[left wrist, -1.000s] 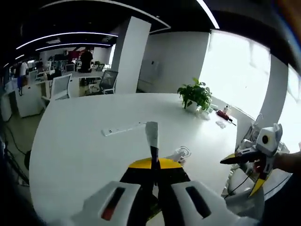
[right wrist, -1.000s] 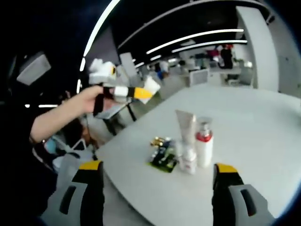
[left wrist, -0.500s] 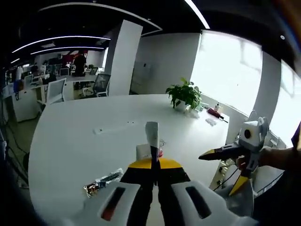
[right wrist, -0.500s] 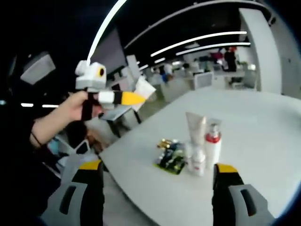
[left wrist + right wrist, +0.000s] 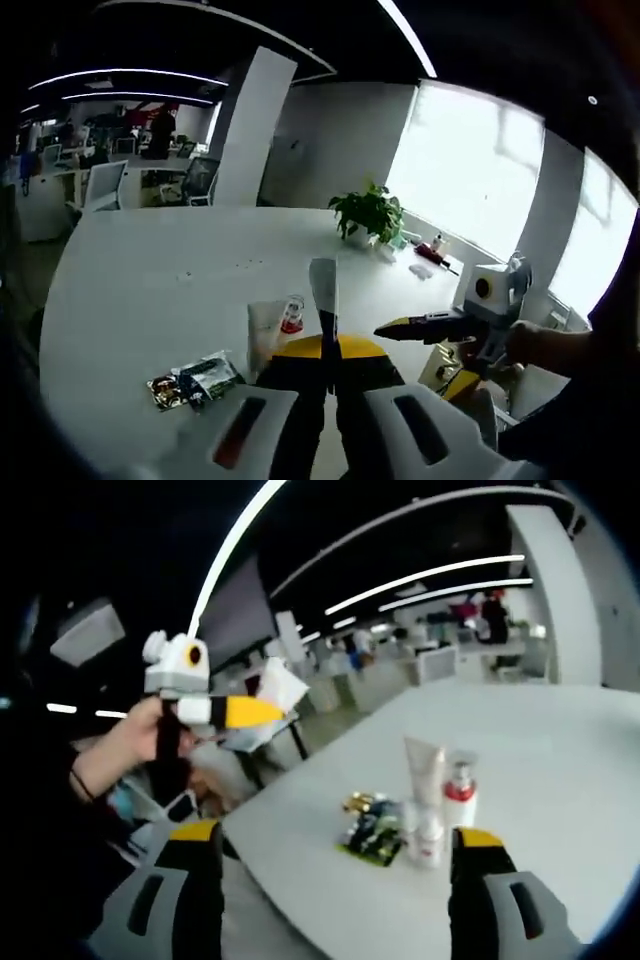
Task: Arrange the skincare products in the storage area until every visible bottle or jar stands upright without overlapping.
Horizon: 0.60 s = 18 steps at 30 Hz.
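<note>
White flat tube (image 5: 283, 685) clamped in my left tongs (image 5: 290, 712), upper left; right tongs (image 5: 335, 880) wide open, empty. Set it upright beside white tube (image 5: 424, 768) and red-collared bottle (image 5: 460, 792), centre-right, clear of sachets (image 5: 370, 832).

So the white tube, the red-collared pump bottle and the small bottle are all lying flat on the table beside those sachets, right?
Not lying flat: in the right gripper view the tube, the pump bottle and the small bottle all stand upright on the table, beside the sachets.

Matt white table (image 5: 560, 770); glossy foil sachets (image 5: 190, 380).
</note>
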Available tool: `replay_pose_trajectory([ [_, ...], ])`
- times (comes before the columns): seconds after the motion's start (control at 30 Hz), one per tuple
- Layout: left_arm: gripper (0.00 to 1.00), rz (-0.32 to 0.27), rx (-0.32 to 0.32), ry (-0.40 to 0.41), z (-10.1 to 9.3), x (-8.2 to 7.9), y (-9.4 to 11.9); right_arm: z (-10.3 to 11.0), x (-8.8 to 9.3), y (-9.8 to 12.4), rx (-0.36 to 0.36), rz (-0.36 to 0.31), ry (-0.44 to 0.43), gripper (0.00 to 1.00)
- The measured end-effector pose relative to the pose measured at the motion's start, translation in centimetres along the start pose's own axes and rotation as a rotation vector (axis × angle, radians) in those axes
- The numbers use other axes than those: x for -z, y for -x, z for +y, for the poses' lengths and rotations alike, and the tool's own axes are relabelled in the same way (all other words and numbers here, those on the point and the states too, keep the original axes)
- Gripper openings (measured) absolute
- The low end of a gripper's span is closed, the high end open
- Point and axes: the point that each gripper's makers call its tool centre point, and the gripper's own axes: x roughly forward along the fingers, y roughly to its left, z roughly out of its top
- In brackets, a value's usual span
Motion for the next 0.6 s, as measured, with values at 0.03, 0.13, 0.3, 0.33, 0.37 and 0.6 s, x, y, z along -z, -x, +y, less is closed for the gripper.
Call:
replay_pose_trajectory([
  [0.03,0.03,-0.019,0.029,0.024,-0.6,-0.4,0.3,0.2,-0.1,0.0,-0.01,-0.001,0.001,0.9],
  [0.13,0.03,-0.057,0.094,0.054,-1.9,-1.2,1.0,1.5,-1.0,0.1,-0.077,-0.007,-0.011,0.79],
  [0.3,0.03,-0.085,0.181,0.07,-3.6,-2.0,2.1,3.7,-4.0,0.2,-0.158,-0.082,-0.025,0.74],
  [0.33,0.03,-0.097,0.205,0.086,-4.0,-2.2,2.4,4.2,-5.0,0.2,-0.184,-0.114,-0.028,0.72],
  [0.37,0.03,-0.103,0.214,0.089,-4.2,-2.3,2.6,4.7,-5.7,0.3,-0.201,-0.134,-0.031,0.7],
  [0.6,0.03,-0.121,0.322,0.115,-6.3,-2.5,3.7,6.9,-8.9,1.3,-0.315,-0.238,-0.059,0.51],
])
